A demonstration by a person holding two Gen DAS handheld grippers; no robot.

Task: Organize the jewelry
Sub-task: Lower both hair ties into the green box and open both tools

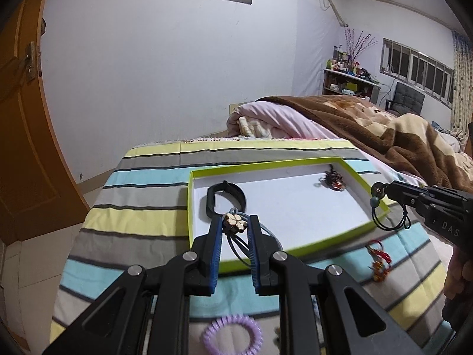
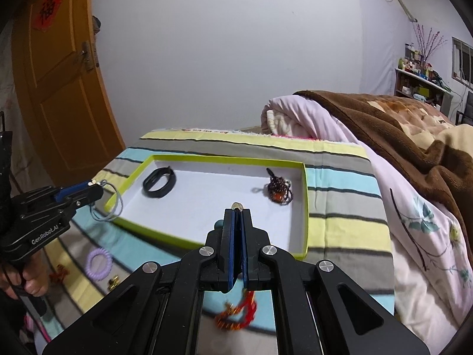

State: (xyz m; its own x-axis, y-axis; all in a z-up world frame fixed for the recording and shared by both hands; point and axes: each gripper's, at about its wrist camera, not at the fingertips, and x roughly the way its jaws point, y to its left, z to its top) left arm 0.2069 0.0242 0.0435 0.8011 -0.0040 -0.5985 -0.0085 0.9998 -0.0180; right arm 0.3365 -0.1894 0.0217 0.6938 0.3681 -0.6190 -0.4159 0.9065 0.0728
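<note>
A shallow white tray with a lime-green rim (image 1: 295, 248) (image 2: 130, 177) lies on a striped cloth. In it are a black band (image 1: 226, 199) (image 2: 159, 182) and a dark beaded piece (image 1: 334, 181) (image 2: 279, 189). My left gripper (image 1: 235, 222) (image 2: 97, 188) pinches the gold flower charm of a grey-blue hair tie (image 1: 235, 222) (image 2: 112, 204) over the tray's near-left edge. My right gripper (image 2: 237, 210) (image 1: 381, 190) is shut on a black cord bracelet with a teal bead (image 1: 375, 202) (image 2: 219, 223) above the tray's right side.
On the cloth outside the tray lie a lilac coil hair tie (image 1: 232, 335) (image 2: 99, 263), a red-and-gold tassel charm (image 1: 380, 261) (image 2: 236, 316) and a small gold piece (image 2: 113, 281). A folded pink quilt and brown blanket (image 2: 384, 124) lie behind. An orange door (image 2: 59, 74) stands left.
</note>
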